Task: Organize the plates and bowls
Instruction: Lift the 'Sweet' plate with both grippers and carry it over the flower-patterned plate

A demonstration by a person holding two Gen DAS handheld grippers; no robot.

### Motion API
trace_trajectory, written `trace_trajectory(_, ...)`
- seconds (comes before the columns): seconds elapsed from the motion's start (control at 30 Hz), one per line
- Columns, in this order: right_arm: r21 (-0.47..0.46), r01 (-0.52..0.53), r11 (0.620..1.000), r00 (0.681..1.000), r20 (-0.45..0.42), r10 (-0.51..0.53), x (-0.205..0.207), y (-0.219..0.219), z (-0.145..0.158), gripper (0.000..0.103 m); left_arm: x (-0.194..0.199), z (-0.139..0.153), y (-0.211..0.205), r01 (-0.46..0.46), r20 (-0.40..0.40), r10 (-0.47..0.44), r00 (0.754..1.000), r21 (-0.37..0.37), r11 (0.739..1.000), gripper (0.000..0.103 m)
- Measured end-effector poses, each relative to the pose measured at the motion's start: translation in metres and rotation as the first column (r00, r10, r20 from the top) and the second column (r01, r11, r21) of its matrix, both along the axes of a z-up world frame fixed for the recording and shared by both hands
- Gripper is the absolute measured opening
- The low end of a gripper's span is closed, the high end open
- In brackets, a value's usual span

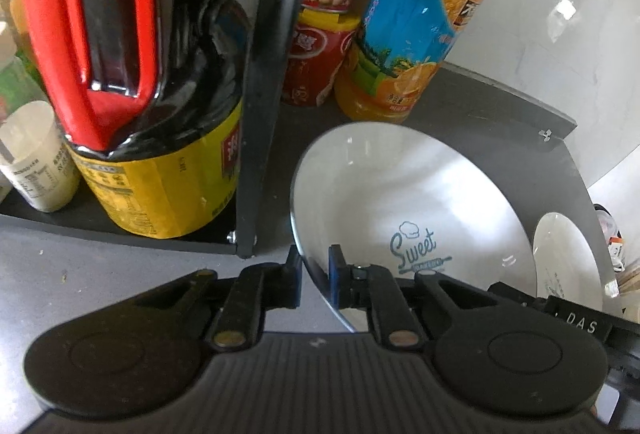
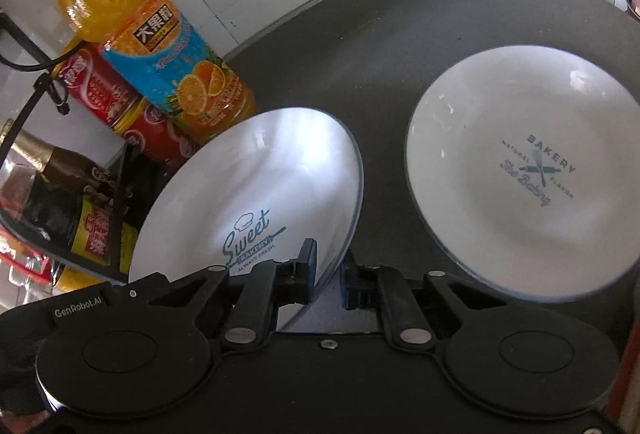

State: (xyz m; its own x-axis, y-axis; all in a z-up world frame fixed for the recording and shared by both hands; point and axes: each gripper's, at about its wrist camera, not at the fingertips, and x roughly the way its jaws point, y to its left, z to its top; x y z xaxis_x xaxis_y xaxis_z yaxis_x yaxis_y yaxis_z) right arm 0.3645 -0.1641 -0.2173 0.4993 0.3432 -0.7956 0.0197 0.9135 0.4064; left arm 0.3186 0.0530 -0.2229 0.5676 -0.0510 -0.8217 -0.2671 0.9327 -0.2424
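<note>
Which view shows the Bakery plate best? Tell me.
The right wrist view. The Bakery plate lies flat on the dark shelf, almost whole, with its print readable. The left wrist view shows only a sliver at the right, partly hidden behind the Sweet plate.

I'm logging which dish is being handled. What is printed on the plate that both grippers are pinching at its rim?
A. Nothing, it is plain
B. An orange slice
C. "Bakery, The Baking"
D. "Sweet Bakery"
D: the Sweet plate sits tilted with its rim between the fingers of the right gripper and the left gripper; the Bakery plate lies apart, ungripped.
</note>
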Motion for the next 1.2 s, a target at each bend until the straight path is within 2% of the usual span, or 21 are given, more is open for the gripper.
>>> trace_trajectory(0.37,-0.013,-0.032,0.999,0.998,0.059,0.033,-0.031,-0.007,0.022,0.012,-0.038,0.021,-0.009,-0.021,0.034,0.021,0.999,0.0,1.0,0.011)
trace_trajectory(0.6,-0.007,-0.068,0.998,0.994,0.083,0.069,-0.058,-0.009,0.035,0.012,-0.078,0.035,-0.01,-0.052,0.058,0.052,0.997,0.002,0.999,0.011)
trace_trajectory(1.2,-0.036,-0.162,0.986,0.983,0.082,0.164,-0.141,-0.003,0.053,0.012,-0.182,0.04,-0.012,-0.137,0.049,0.137,0.989,-0.006,0.991,0.011)
